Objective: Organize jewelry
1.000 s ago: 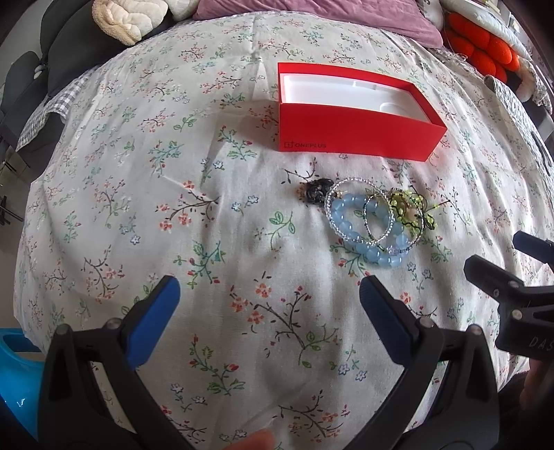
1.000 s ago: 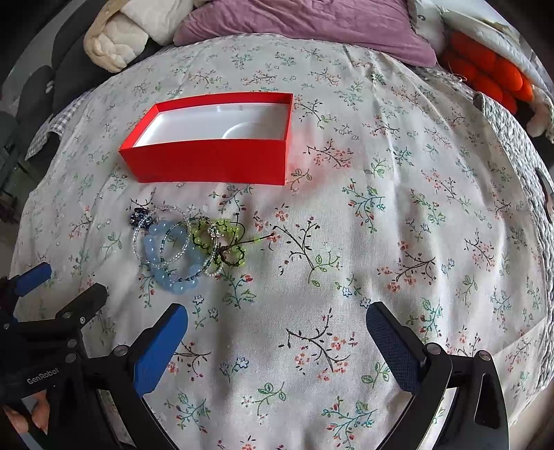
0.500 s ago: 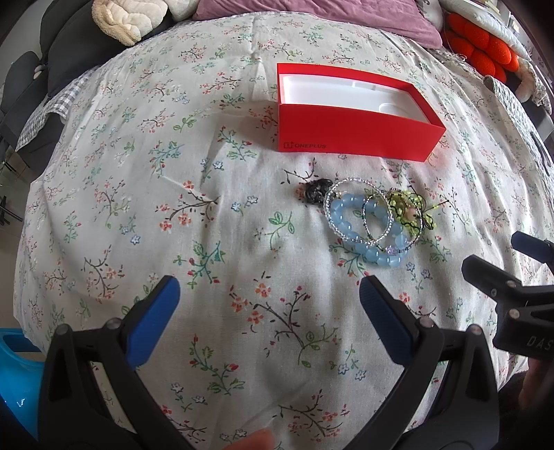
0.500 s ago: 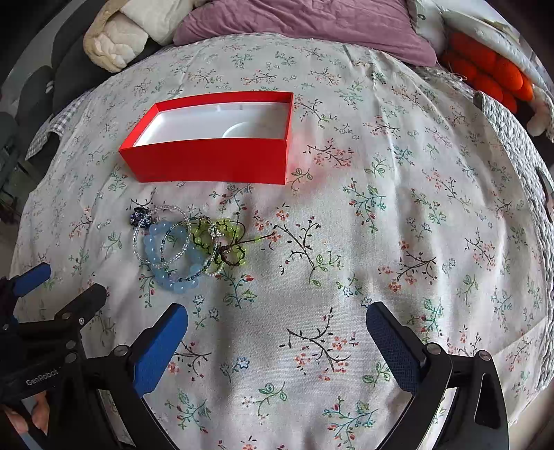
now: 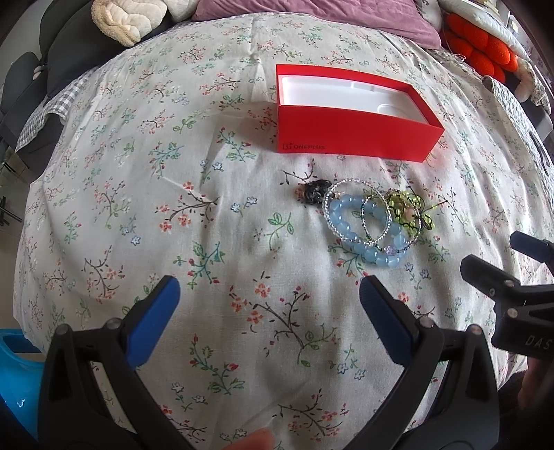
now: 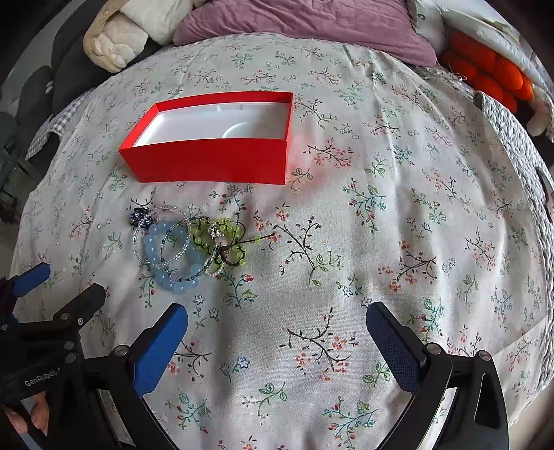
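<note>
A pile of jewelry lies on the floral bedsheet: a blue bead bracelet [image 5: 367,249] [image 6: 162,256], a clear bead bracelet [image 5: 341,188] [image 6: 162,209], a green bead bracelet [image 5: 408,211] [image 6: 221,239] and a small dark piece [image 5: 313,194] [image 6: 140,218]. An open, empty red box [image 5: 353,135] [image 6: 214,162] with a white inside sits just behind the pile. My left gripper [image 5: 268,297] is open and empty, low and left of the pile. My right gripper [image 6: 277,325] is open and empty, low and right of the pile.
The floral bedsheet [image 6: 398,207] covers a bed. A purple pillow [image 6: 311,24] and an orange cushion [image 6: 491,76] lie at the far edge. A cream blanket [image 5: 128,20] lies at the far left. A blue object [image 5: 14,374] shows at the lower left.
</note>
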`<state>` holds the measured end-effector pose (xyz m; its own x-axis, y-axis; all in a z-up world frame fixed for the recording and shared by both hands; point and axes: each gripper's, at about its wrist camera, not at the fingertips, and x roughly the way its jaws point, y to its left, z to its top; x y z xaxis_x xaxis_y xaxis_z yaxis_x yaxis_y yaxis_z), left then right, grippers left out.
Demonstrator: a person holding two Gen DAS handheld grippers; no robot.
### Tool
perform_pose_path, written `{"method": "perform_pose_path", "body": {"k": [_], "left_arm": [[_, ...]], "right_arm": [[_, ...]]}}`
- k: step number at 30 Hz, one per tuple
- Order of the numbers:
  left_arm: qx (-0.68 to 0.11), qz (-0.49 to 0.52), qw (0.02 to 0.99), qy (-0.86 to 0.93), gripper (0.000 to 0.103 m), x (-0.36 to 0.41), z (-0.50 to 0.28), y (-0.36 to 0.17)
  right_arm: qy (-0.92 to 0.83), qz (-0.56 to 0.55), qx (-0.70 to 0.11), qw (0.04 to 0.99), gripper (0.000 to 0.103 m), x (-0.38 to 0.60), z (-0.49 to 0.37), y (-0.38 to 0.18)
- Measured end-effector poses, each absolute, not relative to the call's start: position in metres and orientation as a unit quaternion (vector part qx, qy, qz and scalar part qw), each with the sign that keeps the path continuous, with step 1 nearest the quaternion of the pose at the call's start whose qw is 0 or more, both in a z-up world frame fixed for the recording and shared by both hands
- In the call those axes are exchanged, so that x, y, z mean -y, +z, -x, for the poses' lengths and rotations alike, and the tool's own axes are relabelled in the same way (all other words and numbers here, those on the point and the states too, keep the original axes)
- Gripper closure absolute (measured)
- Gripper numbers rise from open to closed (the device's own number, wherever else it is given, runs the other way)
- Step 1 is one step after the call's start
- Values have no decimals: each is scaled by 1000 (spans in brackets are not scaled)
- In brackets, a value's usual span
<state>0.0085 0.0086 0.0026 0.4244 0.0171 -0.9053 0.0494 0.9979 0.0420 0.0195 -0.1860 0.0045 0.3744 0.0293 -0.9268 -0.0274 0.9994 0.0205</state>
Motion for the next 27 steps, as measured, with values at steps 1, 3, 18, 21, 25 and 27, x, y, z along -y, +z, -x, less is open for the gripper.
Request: {"method": "perform_pose_path", "body": {"k": [1,3,18,21,25,27], "left_arm": [[-536,-31,843,-10,0,-8,-8,3],[-536,-32,843,-12,0,-8,-8,3],[-537,-31,843,-23,0,-7,-10,3],[-540,-20,840,-38,0,-9,-14,5],[-544,-1,837,-58,2,-16,-22,6],[-549,15,832,-79,6,-19,-30,5]], "right_arm": [[17,-1,-559,829,0,186,-19,5],[17,-1,-559,829,0,186,-19,5],[19,1,-559,829,0,186,-20,5],[24,7,-559,829,0,185,-22,9],[32,11,-556,830,0,186,-28,15],[38,7,-558,829,0,189,-33,15]]}}
